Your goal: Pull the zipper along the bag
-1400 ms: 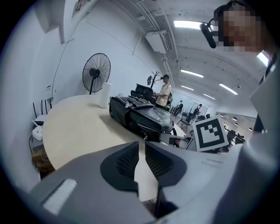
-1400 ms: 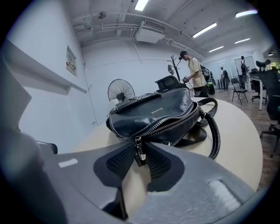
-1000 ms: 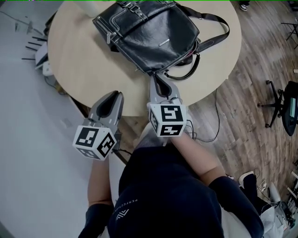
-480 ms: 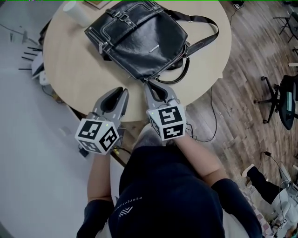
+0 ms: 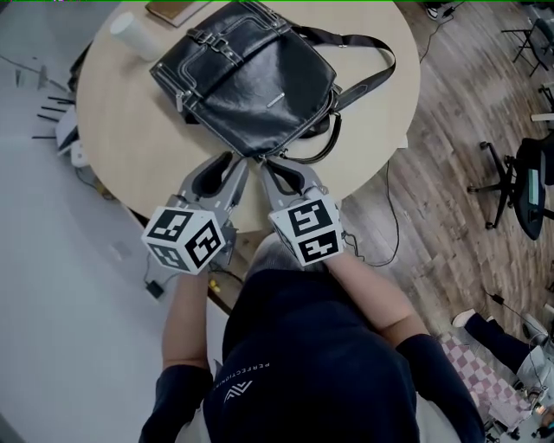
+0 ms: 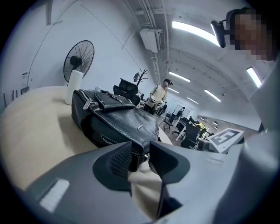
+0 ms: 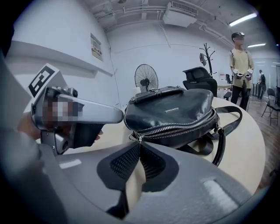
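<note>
A black leather bag (image 5: 251,82) lies on the round wooden table (image 5: 130,130), its near corner pointing at me. Its silver zipper (image 7: 183,127) runs along the side facing the right gripper. My right gripper (image 5: 268,164) is at that corner, shut on the zipper pull (image 7: 138,138), which disappears between its closed pads (image 7: 127,159). My left gripper (image 5: 238,161) is just to the left of it. Its jaws (image 6: 141,151) are opening and the bag's corner (image 6: 136,155) sits between them without being clearly pinched.
A white cylinder (image 5: 130,35) and a flat brown object (image 5: 173,10) lie at the table's far left. The bag's strap (image 5: 363,52) and handle loop (image 5: 316,151) trail right. The table edge is just below the grippers. A standing fan (image 6: 78,61) and office chairs are behind.
The left gripper has moved forward from the table's edge up to the bag's near corner, and its jaws have spread. The right gripper has stayed shut at that corner.
</note>
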`<state>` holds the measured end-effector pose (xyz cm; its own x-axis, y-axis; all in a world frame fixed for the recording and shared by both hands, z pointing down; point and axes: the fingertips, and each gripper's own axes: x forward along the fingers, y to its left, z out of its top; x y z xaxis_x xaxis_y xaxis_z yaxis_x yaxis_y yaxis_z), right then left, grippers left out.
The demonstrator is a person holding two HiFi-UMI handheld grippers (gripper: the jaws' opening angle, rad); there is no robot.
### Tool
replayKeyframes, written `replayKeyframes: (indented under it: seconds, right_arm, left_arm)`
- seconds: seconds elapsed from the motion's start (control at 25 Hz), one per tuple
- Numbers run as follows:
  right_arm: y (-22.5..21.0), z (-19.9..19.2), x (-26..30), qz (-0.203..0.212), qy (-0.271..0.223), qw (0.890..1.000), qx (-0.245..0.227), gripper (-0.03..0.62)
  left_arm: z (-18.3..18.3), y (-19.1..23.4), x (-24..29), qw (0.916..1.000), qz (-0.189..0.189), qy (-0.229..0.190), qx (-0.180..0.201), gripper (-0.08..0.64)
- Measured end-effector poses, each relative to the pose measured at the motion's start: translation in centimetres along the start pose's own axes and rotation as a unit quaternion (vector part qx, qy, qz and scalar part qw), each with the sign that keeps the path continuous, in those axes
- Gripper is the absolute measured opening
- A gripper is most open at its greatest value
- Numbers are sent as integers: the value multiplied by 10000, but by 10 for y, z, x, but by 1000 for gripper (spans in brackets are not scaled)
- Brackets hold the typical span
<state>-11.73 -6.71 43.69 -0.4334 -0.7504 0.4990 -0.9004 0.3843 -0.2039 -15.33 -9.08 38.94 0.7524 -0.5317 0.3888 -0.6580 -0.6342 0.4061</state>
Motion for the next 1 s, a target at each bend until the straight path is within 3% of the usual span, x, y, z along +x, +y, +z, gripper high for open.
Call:
replayKeyframes:
  seconds: [0.16, 0.4, 0.64, 0.8, 1.0]
  right_arm:
    - [0, 0, 0, 67, 61, 9999, -63, 14]
    - [-1, 0, 0, 115, 93, 9996, -235, 14]
    - [0, 0, 0, 166, 108, 9991, -365, 14]
    - [1, 0, 0, 243, 137, 9987, -421, 14]
    - [-1, -1, 0, 281, 165, 9984, -463, 14]
  left_arm:
    - [4, 7, 5, 9988, -39, -106, -485, 161]
    - [19, 26, 10, 9890, -223, -381, -1414, 178]
    - [13, 34, 17, 9682, -321, -247, -2468, 183]
    - [12, 44, 18, 9636, -80, -249, -2661, 129]
    - [10, 45, 18, 9625, -167, -172, -2702, 98]
